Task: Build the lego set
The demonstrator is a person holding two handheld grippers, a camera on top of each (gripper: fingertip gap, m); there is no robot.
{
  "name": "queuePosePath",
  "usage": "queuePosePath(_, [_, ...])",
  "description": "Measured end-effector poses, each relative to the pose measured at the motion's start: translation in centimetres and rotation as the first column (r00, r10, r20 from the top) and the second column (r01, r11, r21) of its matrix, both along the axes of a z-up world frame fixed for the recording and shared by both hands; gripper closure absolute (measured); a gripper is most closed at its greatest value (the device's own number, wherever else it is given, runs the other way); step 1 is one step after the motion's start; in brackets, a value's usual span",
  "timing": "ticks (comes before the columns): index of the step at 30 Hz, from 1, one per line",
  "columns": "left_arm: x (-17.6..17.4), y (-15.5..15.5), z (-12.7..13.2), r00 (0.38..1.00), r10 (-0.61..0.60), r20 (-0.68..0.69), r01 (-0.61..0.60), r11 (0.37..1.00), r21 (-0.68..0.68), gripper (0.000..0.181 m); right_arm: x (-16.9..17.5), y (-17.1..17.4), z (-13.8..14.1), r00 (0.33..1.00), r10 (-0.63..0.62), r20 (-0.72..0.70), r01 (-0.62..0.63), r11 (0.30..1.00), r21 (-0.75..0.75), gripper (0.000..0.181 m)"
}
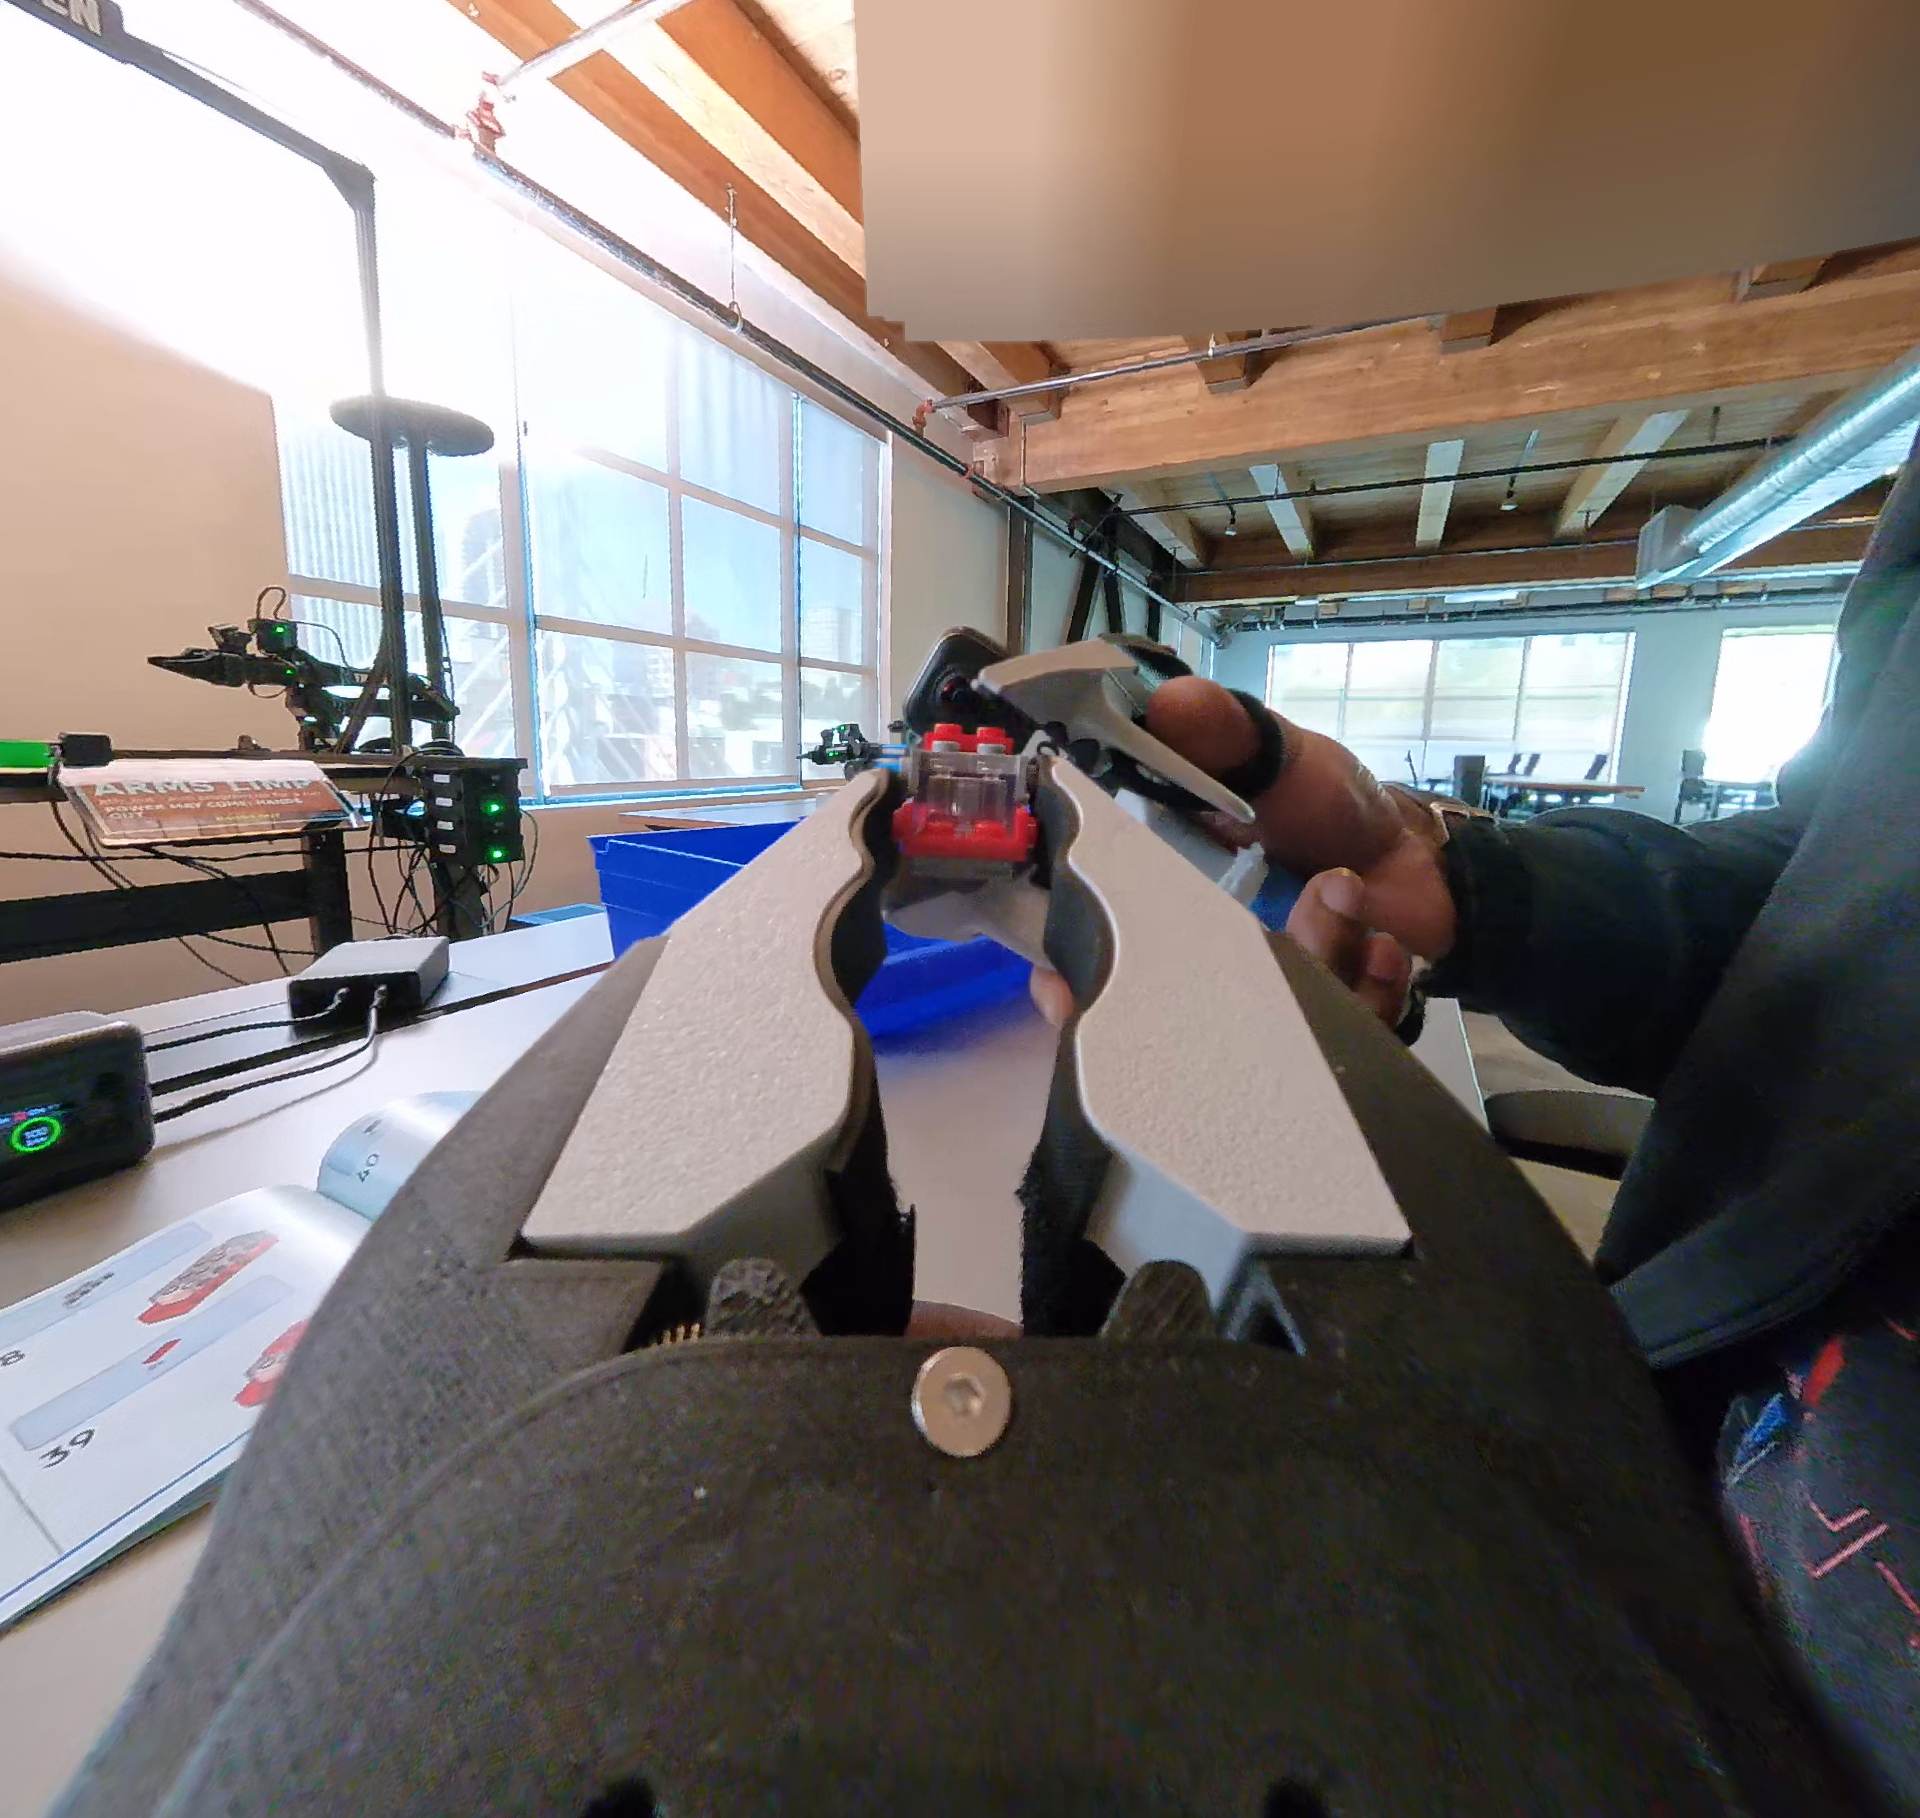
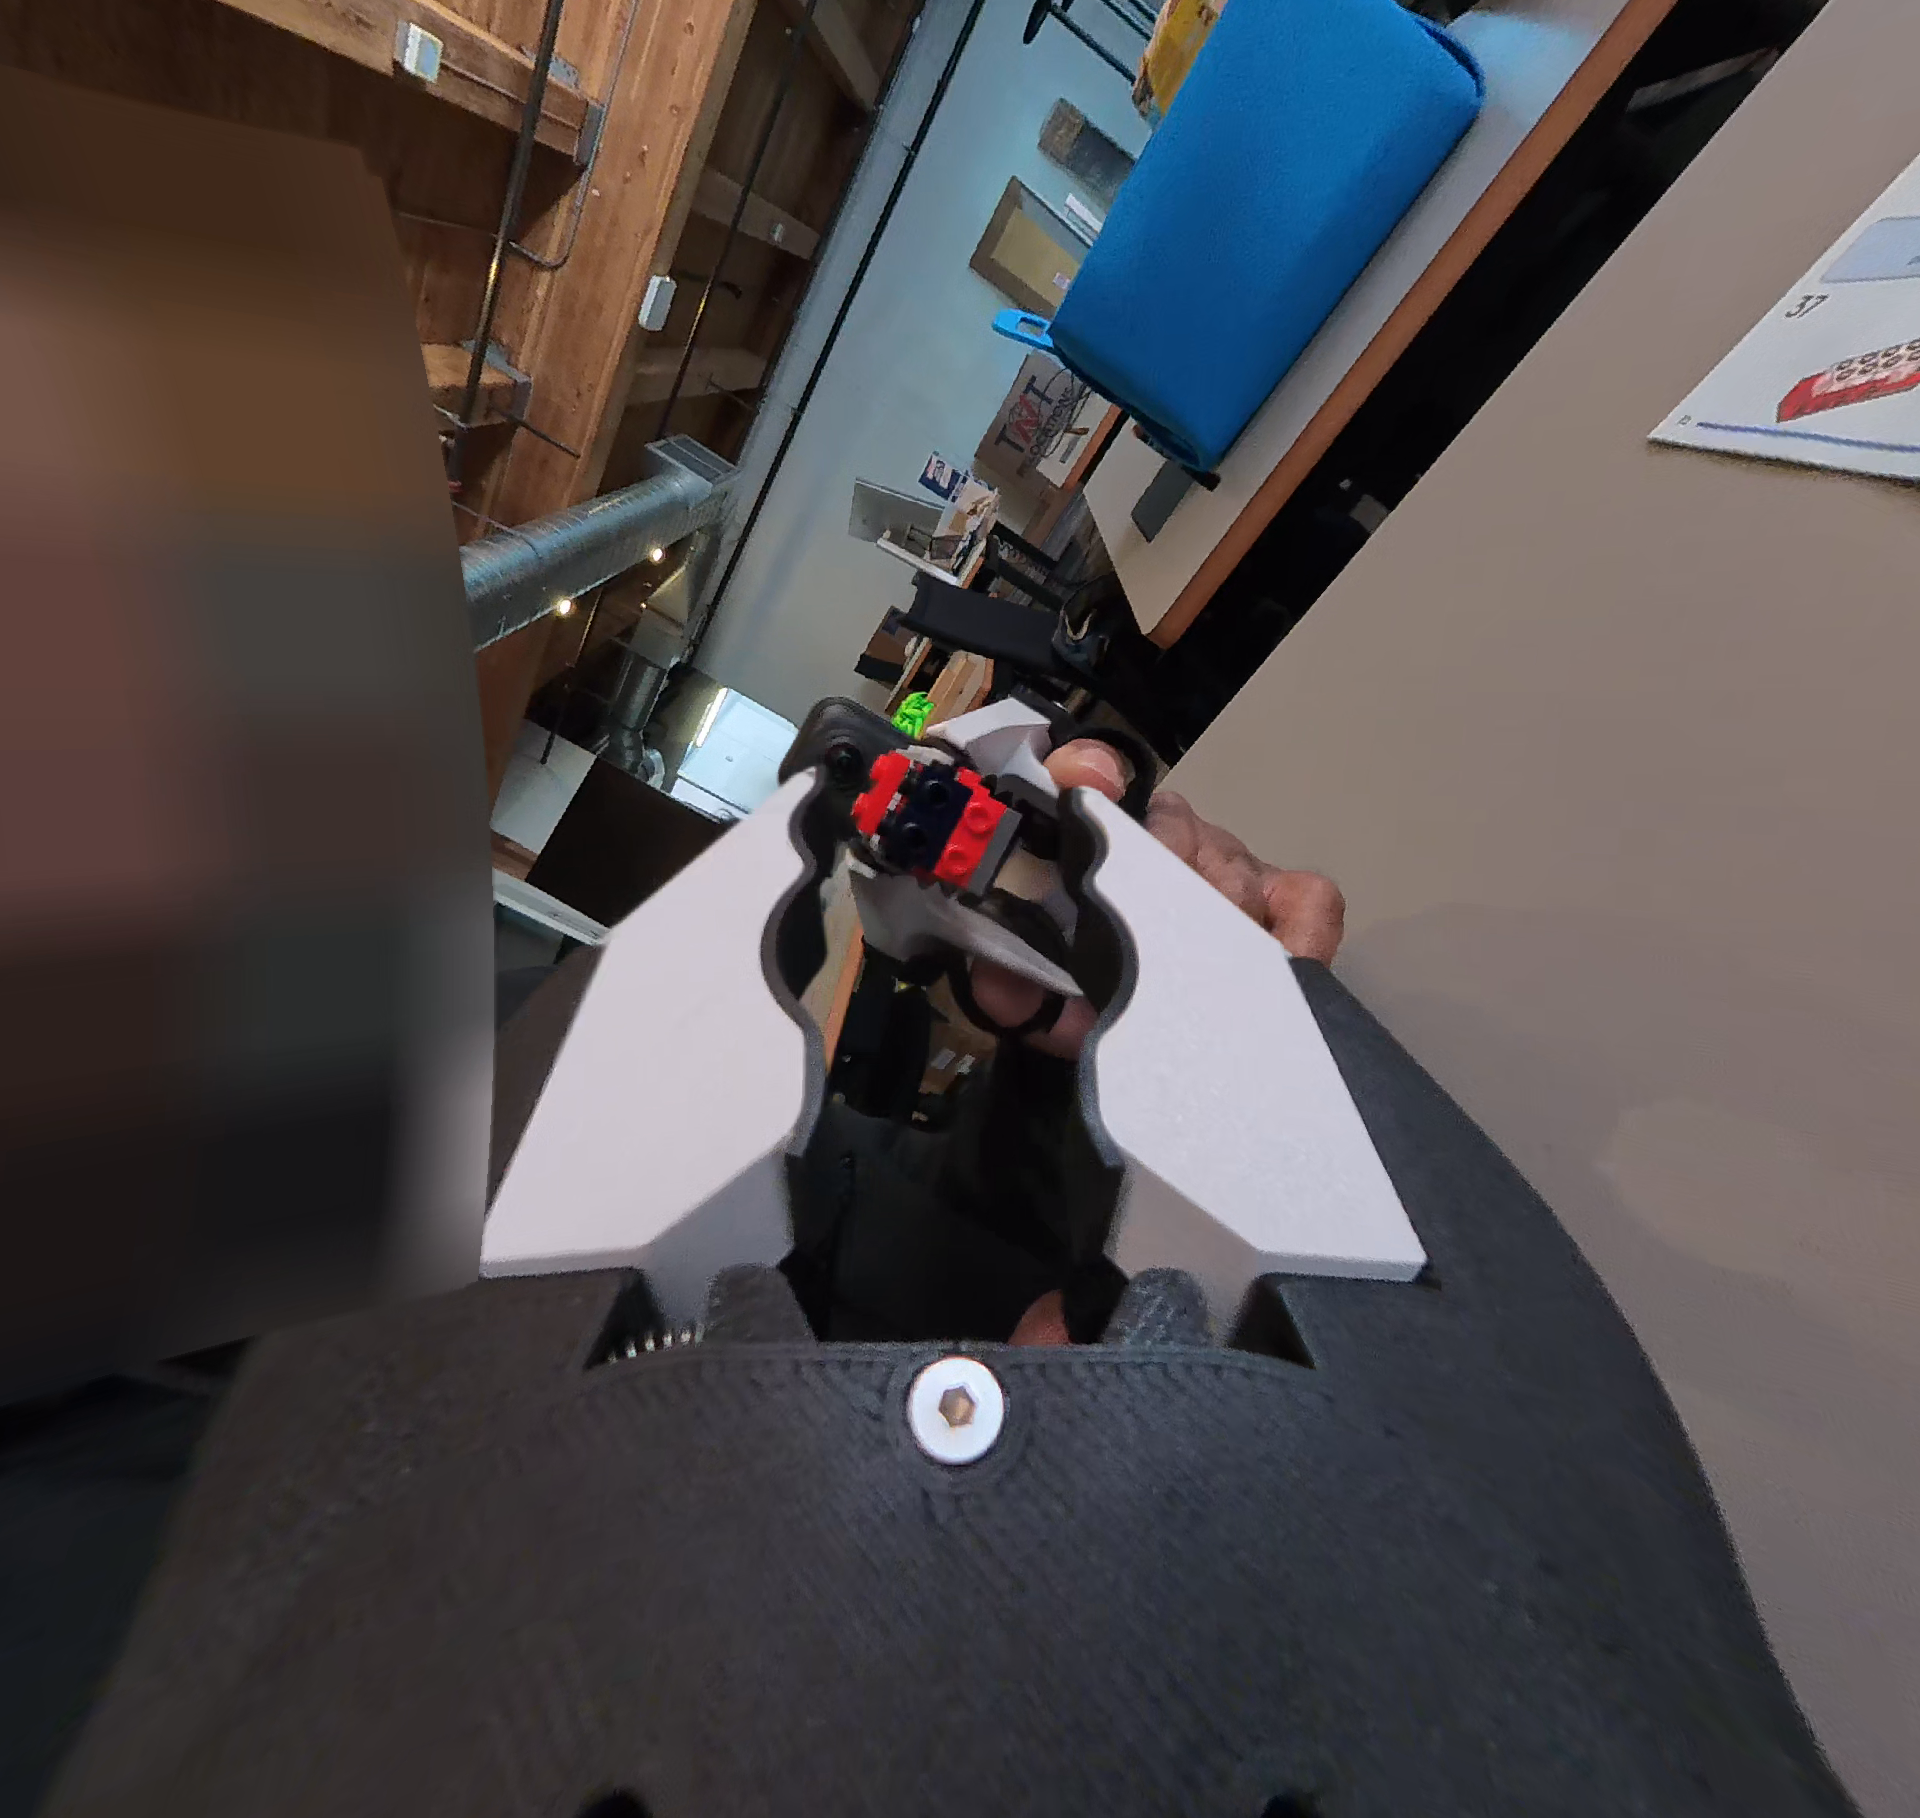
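Note:
A small lego assembly [image 1: 966,828] of red, grey and clear bricks hangs in the air above the table. My left gripper [image 1: 966,802] is shut on it, with both fingertips pressed on its sides. The right gripper's upper finger [image 1: 1070,672] sits just above the assembly and its lower finger just below, held by a hand [image 1: 1320,802]. In the right wrist view the assembly [image 2: 971,833] shows red and dark blue studs. My right gripper [image 2: 945,797] straddles it with a small gap on each side. The left gripper's white finger [image 2: 997,729] crosses behind it.
A blue bin [image 1: 727,864] stands on the grey table [image 1: 499,1030] under the grippers and shows in the right wrist view [image 2: 1268,199]. An open instruction booklet [image 1: 135,1353] lies at the left [image 2: 1829,366]. A black box [image 1: 369,973] and a black device with a lit display [image 1: 62,1103] sit at the left, with cables.

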State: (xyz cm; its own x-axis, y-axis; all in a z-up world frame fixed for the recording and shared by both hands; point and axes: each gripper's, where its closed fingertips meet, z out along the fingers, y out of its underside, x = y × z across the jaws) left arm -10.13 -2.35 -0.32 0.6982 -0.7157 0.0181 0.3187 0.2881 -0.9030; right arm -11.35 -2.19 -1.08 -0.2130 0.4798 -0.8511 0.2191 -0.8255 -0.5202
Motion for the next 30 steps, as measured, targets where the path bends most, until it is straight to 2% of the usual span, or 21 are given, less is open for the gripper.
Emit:
queuePosePath(4, [0.0,0.0,-0.1,1.0,-0.006,-0.004,0.006,1.0,-0.003,0.156,-0.1,0.3,0.1,1.0,-0.004,0.002,0.004,1.0,-0.017,0.138])
queuePosePath(8, [0.2,0.3,-0.5,1.0,0.001,-0.026,-0.001,1.0,-0.023,0.156,-0.1,0.4,-0.4,1.0,-0.009,0.021,0.009,1.0,-0.016,0.154])
queuePosePath(10, [0.3,0.5,-0.8,0.999,0.013,-0.043,-0.014,0.999,-0.031,0.156,0.0,0.8,-0.6,0.999,-0.033,0.043,0.032,0.999,0.024,0.153])
queuePosePath(11, [0.4,0.5,-0.8,0.999,0.014,-0.046,-0.016,0.999,-0.031,0.156,0.2,1.1,-0.7,0.997,-0.047,0.056,0.044,0.998,0.045,0.15])
queuePosePath(13, [0.2,0.6,-0.7,0.999,0.015,-0.031,-0.016,0.999,-0.036,0.156,1.1,1.8,-0.7,0.994,-0.069,0.083,0.061,0.993,0.098,0.132])
queuePosePath(16, [-0.2,0.8,-0.9,1.0,0.014,-0.017,-0.015,0.998,-0.061,0.156,4.5,4.3,-1.5,0.974,-0.165,0.156,0.121,0.958,0.26,0.13])
queuePosePath(18, [-0.1,0.9,-1.0,1.0,0.008,-0.019,-0.009,0.997,-0.07,0.156,8.1,6.9,-4.0,0.911,-0.297,0.286,0.136,0.872,0.47,0.137])
queuePosePath(20, [0.1,1.0,-1.3,0.999,0.009,-0.034,-0.011,0.997,-0.08,0.156,12.7,9.4,-7.1,0.795,-0.443,0.415,0.066,0.742,0.667,0.149])
queuePosePath(21, [0.2,1.1,-1.4,0.999,0.008,-0.043,-0.012,0.996,-0.087,0.156,14.9,10.1,-8.8,0.726,-0.493,0.479,-0.001,0.696,0.718,0.149])
queuePosePath(23, [0.5,1.3,-1.7,0.998,0.004,-0.058,-0.009,0.995,-0.099,0.156,18.0,10.1,-11.9,0.634,-0.509,0.582,-0.132,0.671,0.73,0.148])
queuePosePath(26, [0.9,1.4,-2.1,0.997,-0.003,-0.079,-0.006,0.994,-0.111,0.156,18.9,9.1,-14.5,0.61,-0.486,0.626,-0.213,0.661,0.72,0.147])
queuePosePath(30, [1.2,1.6,-2.6,0.995,-0.004,-0.104,-0.01,0.991,-0.13,0.156,19.1,9.9,-16.1,0.577,-0.523,0.627,-0.303,0.577,0.759,0.151])
